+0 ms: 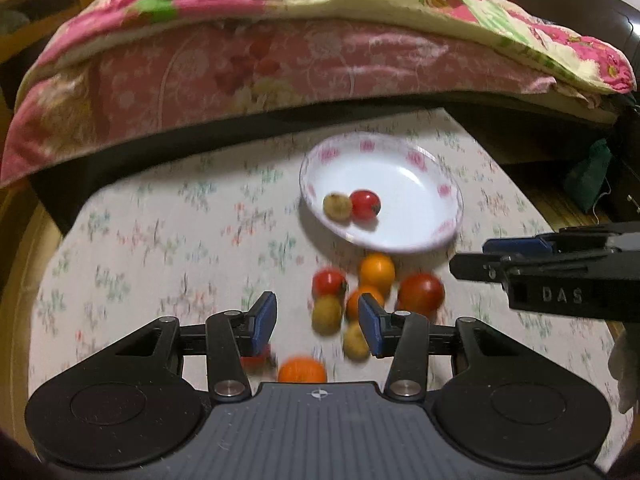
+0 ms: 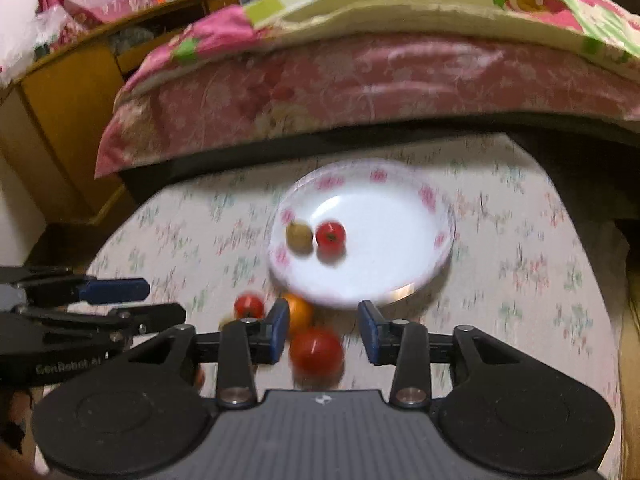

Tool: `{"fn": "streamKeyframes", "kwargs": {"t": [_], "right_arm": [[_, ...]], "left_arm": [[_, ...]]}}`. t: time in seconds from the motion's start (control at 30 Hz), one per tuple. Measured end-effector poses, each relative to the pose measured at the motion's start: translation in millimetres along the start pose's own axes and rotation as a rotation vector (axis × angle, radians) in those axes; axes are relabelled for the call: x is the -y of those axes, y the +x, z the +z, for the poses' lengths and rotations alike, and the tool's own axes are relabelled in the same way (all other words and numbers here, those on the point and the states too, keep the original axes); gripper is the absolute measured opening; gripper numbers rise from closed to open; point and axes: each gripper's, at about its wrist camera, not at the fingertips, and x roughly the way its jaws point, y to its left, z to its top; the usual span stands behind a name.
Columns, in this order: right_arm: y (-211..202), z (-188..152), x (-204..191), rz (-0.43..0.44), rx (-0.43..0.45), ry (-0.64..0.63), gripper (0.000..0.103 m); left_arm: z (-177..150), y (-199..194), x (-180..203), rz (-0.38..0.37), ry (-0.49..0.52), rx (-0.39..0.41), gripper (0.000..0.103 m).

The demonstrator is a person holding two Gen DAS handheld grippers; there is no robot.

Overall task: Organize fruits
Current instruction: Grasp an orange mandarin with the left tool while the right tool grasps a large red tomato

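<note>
White round plate with pink flower rim (image 1: 436,184), on a floral-print tablecloth (image 1: 160,232); holds one small yellow-brown fruit (image 1: 337,207) touching one small red fruit (image 1: 365,204); loose cluster of red, orange and yellow-brown fruits (image 1: 376,270) on the cloth just beside the plate's near edge; left gripper (image 1: 317,322), fingers partly apart, nothing gripped; right gripper (image 2: 323,334), fingers partly apart, empty, above a larger red fruit (image 2: 316,352); pink floral bedding (image 1: 240,64) behind.

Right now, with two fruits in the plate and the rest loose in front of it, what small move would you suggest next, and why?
Probably lower the right gripper onto the big red tomato: its jaws stand open and empty with the tomato in line between them, near the plate.
</note>
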Motion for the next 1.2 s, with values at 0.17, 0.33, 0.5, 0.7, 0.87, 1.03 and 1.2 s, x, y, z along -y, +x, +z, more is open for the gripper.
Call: {"fn": "streamKeyframes", "kwargs": {"t": [0.17, 0.33, 0.5, 0.7, 0.87, 1.03, 1.2], "right_arm": [[-4.8, -11.0, -21.5, -0.029, -0.007, -0.103, 0.036], [8.4, -20.7, -23.3, -0.013, -0.038, -0.143, 0.044], [24.7, -27.4, -18.7, -0.01, -0.068, -0.165, 0.044], [50.8, -29.8, -15.3, -0.001, -0.11, -0.174, 0.044], [64.0, -26.3, -12.9, 0.0, -0.113, -0.174, 0.044], [72.7, -29.2, -13.1, 0.002, -0.127, -0.18, 0.044], [73.5, -28.3, -11.1, 0.01, -0.118, -0.173, 0.044]], "left_arm": [[-17.1, -7.5, -6.8, -0.025, -0.024, -0.013, 0.057], [-29.5, -4.7, -7.2, -0.036, -0.006, -0.024, 0.057], [-37.5, 7.0, -9.2, -0.057, -0.009, -0.062, 0.058], [-42.9, 13.3, -11.9, -0.066, -0.004, -0.08, 0.06], [-42.3, 23.9, -12.2, -0.049, 0.009, -0.084, 0.061], [-42.2, 37.5, -9.3, -0.024, 0.037, -0.094, 0.061], [-43.6, 45.3, -1.3, -0.003, 0.081, -0.09, 0.061]]}}
